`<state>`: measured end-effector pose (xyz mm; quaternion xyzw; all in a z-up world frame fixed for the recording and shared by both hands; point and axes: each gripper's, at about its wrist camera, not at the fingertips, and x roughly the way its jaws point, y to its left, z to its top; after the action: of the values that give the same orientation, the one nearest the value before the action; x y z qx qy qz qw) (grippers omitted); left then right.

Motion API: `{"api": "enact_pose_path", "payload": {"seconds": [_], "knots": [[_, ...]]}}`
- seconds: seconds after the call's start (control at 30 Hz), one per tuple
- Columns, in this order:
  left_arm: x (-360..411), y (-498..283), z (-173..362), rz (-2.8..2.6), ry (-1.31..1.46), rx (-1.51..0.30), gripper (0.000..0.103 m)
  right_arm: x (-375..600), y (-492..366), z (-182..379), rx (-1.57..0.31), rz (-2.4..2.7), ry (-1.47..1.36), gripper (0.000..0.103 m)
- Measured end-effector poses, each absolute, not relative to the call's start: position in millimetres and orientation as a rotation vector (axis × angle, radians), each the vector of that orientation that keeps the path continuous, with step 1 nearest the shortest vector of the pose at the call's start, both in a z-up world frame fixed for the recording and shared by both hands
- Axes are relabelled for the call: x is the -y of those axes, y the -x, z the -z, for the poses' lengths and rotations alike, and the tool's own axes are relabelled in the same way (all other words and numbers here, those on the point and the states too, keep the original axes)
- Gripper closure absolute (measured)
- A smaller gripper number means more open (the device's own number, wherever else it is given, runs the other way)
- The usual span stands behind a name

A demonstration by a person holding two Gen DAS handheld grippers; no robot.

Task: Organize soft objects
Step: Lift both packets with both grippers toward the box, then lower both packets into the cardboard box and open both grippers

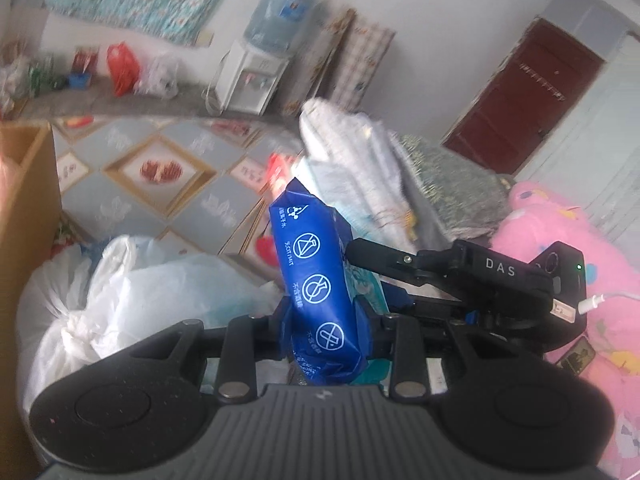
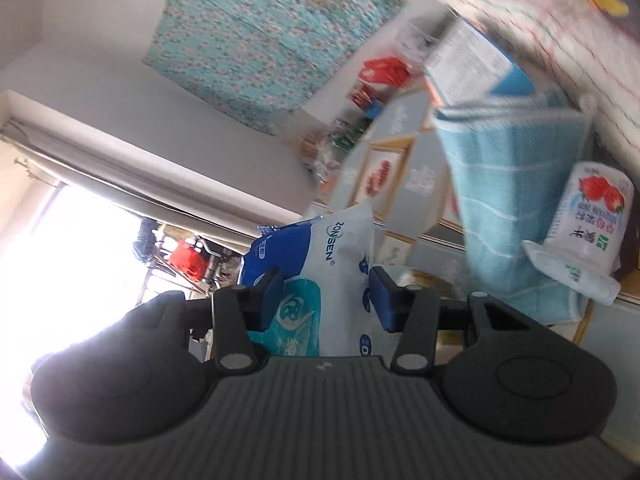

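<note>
Blue plastic, printed with white crossed-circle symbols: the wipes pack [image 1: 320, 288] stood nearly upright between the jaws of the left gripper [image 1: 325, 320], which were closed narrowly on its lower half. In the left wrist view, going left to right: a cardboard box [image 1: 28, 216] edge at far left; a knotted white plastic bag [image 1: 120, 292] low beside the pack; patterned floor tiles [image 1: 160, 168] behind; a water dispenser [image 1: 256, 76] against the far wall. Right of the pack, the right gripper [image 1: 460, 276] reached in from the side, its black arm touching the pack's upper right edge. Behind it lay a pale folded quilt [image 1: 352, 168], and at far right a pink plush blanket [image 1: 560, 248]. A dark red door [image 1: 528, 96] was set in the back wall.

Right wrist view (camera rolled, room tilted): bright window [image 2: 60, 260] at left, floral cloth [image 2: 260, 40] on the wall. The same pack [image 2: 320, 280], white-and-blue face showing, sat between the right gripper [image 2: 326, 300] pads. The left pad pressed its surface; the right pad [image 2: 380, 300] lay just beside the pack edge, contact uncertain, so I could not tell whether these jaws truly held it. Further right: a folded blue towel [image 2: 500, 200], then a strawberry-labelled milk bottle [image 2: 592, 216] lying over the towel's edge.
</note>
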<state>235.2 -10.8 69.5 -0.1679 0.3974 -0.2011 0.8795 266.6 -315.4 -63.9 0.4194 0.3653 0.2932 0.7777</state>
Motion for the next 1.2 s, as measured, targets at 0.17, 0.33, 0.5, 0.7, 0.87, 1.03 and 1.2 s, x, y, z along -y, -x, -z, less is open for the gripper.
{"api": "enact_pose_path", "payload": {"seconds": [0.17, 0.33, 0.5, 0.7, 0.87, 1.03, 1.2], "knots": [[-7, -202, -100, 0.428, 0.33, -0.744, 0.071, 301, -243, 25, -0.743, -0.692, -0.867, 0.056], [-50, -166, -123, 0.377, 0.317, -0.668, 0.071, 255, -236, -10, -0.747, -0.794, -0.828, 0.056], [-109, -140, -134, 0.267, 0.337, -0.635, 0.07, 181, -242, -30, -0.803, -0.889, -0.792, 0.056], [-190, -125, -128, 0.115, 0.389, -0.655, 0.071, 68, -259, -34, -0.938, -0.962, -0.748, 0.055], [-248, -129, -107, 0.003, 0.447, -0.712, 0.071, -12, -269, -19, -1.044, -0.952, -0.693, 0.055], [-291, -147, -77, -0.064, 0.492, -0.794, 0.071, -68, -281, 7, -1.164, -0.882, -0.668, 0.055], [-312, -167, -55, -0.156, 0.444, -0.863, 0.07, -98, -288, 37, -1.231, -0.808, -0.647, 0.056]]}}
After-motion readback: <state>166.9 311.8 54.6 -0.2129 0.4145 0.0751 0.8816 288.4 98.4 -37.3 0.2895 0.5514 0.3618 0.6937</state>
